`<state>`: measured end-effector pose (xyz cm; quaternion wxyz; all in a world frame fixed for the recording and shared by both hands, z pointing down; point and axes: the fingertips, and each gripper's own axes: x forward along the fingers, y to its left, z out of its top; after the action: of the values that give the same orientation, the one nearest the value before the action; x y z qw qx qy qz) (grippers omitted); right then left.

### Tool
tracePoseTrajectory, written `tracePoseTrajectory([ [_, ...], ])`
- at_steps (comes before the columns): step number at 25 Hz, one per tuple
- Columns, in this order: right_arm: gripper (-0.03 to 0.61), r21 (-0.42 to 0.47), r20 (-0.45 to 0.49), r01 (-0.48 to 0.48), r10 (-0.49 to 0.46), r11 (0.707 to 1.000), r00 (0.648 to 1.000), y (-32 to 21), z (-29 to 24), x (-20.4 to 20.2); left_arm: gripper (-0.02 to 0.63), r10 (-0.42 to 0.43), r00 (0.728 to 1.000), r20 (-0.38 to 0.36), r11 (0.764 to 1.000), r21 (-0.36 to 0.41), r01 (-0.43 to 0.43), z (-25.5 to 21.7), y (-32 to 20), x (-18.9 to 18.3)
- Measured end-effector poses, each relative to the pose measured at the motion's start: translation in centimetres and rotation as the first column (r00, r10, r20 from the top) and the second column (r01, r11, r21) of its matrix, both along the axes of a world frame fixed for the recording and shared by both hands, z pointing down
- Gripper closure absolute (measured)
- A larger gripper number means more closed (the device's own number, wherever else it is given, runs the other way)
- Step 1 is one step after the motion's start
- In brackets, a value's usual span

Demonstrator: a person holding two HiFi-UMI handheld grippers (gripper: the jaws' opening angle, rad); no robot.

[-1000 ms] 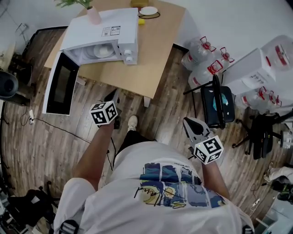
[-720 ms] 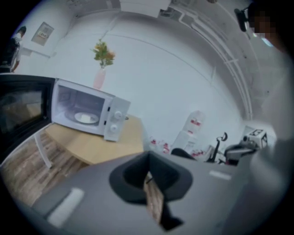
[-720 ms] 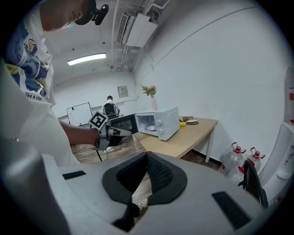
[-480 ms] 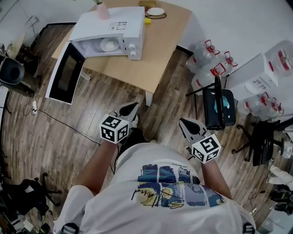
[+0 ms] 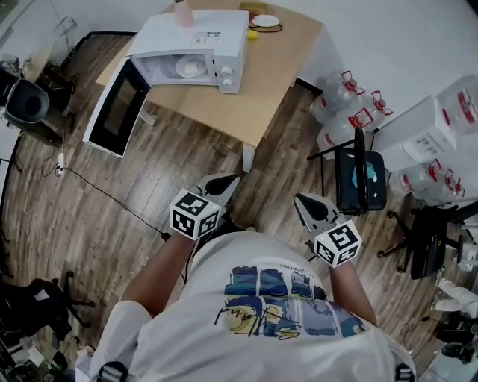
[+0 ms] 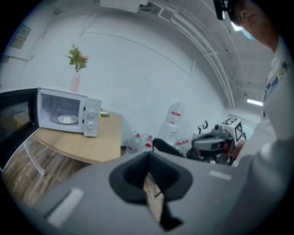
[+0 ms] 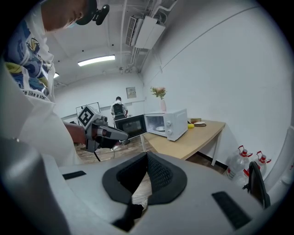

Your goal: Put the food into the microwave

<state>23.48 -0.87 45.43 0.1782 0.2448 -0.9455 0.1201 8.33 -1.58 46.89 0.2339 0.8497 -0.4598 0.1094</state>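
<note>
The white microwave [image 5: 198, 48] stands on the wooden table [image 5: 258, 89], its dark door [image 5: 116, 108] swung wide open. Inside rests a white plate [image 5: 188, 67]; what lies on it is too small to tell. The left gripper view shows the microwave [image 6: 69, 112] far off at the left, and the right gripper view has it [image 7: 167, 123] at centre. My left gripper [image 5: 224, 183] and right gripper [image 5: 305, 203] hover over the floor close to my body, well short of the table. Both are shut with nothing in them.
A pink vase [image 5: 183, 13] stands on the microwave. A yellow item [image 5: 252, 34] and a white dish [image 5: 265, 21] lie on the table's far end. To the right are water bottles [image 5: 340, 97], a black chair [image 5: 362, 175] and white boxes [image 5: 441, 134]. A cable [image 5: 112, 198] crosses the floor.
My left gripper has swung right and drawn in beside my body, nearer the right gripper. The right gripper has barely shifted. The microwave sits further right in the head view.
</note>
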Motion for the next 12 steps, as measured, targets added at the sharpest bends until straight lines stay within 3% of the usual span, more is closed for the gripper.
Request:
tracePoseTrajectory([
  [12,0.572,0.020,0.002,0.017,-0.017,1.000,1.000,1.1,-0.3,-0.6,0.606,-0.011,1.000,0.005,1.000,-0.021,0.011,0.8,1.5,-0.4],
])
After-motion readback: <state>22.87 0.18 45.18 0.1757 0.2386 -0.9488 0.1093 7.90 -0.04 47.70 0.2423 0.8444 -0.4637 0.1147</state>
